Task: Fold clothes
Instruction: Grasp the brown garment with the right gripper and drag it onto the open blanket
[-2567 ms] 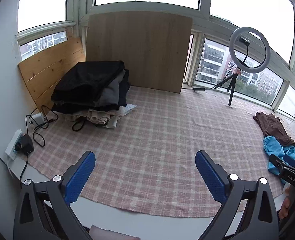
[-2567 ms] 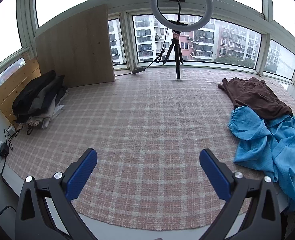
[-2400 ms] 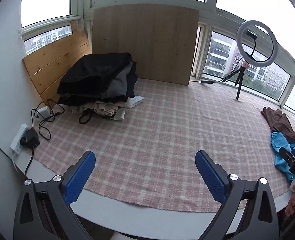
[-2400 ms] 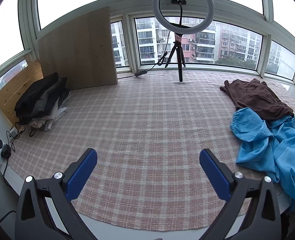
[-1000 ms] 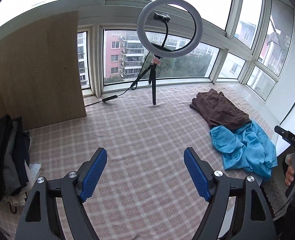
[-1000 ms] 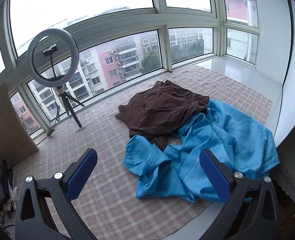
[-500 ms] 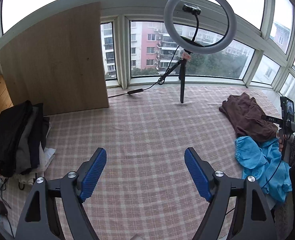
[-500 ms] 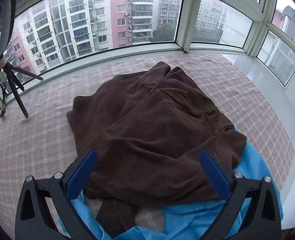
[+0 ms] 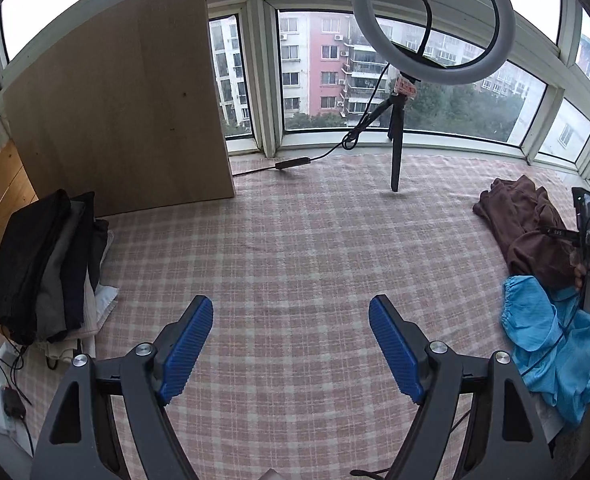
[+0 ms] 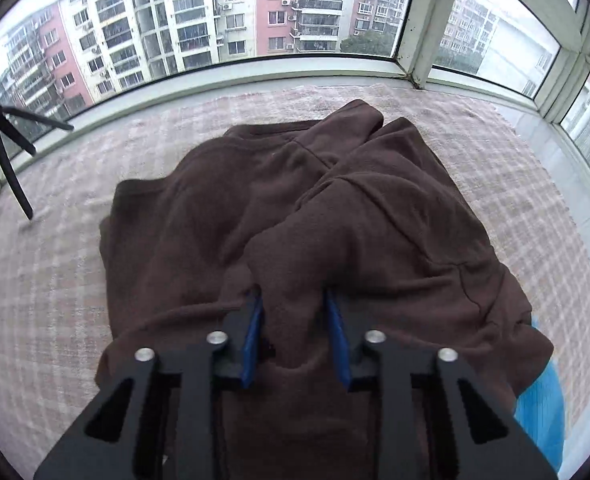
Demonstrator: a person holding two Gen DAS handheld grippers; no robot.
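On the plaid cloth by the windows, right gripper had just been closing, blue pads pinching a raised fold of the brown fleece garment. Garment lay crumpled at the cloth's right end, partly over the blue garment. Left gripper hung wide apart over bare cloth, nothing between pads. Folded clothes stack at far left, ring light at the back.

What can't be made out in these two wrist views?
- Brown fleece garment: near part hidden by the right gripper, whose jaws have just been closing on a fold.
- Crumpled blue garment: cut off by the frame edge in both views.
- Stack of dark folded clothes: individual items too distorted to tell.
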